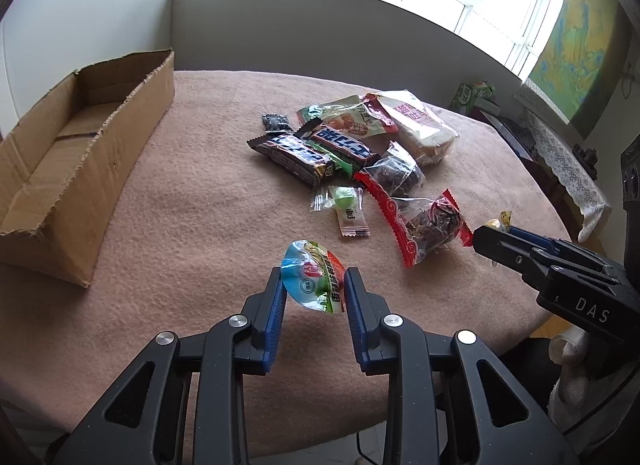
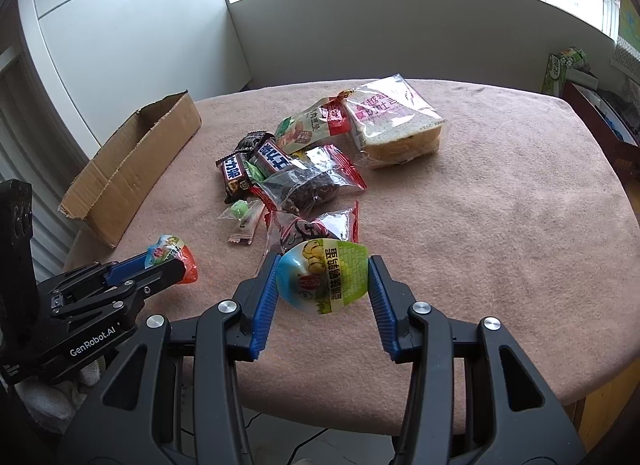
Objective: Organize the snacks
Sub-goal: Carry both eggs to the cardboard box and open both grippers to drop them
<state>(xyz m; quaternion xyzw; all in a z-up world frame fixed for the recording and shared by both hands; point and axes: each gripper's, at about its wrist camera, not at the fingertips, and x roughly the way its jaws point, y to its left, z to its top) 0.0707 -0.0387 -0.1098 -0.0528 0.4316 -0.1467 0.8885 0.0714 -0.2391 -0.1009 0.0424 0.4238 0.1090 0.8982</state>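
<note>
Pink table (image 2: 500, 205), box (image 1: 60, 169) at left edge, snack pile (image 1: 352, 145) centre

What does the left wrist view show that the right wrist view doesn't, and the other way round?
Only the left wrist view shows the map poster on the right wall and the inside floor of the cardboard box. Only the right wrist view shows the white cabinet behind the box and the green face of the pack in the right hand-held gripper. Both show the snack pile, the bread pack, the box, and the left hand-held gripper clamping an orange-and-blue pack.
</note>
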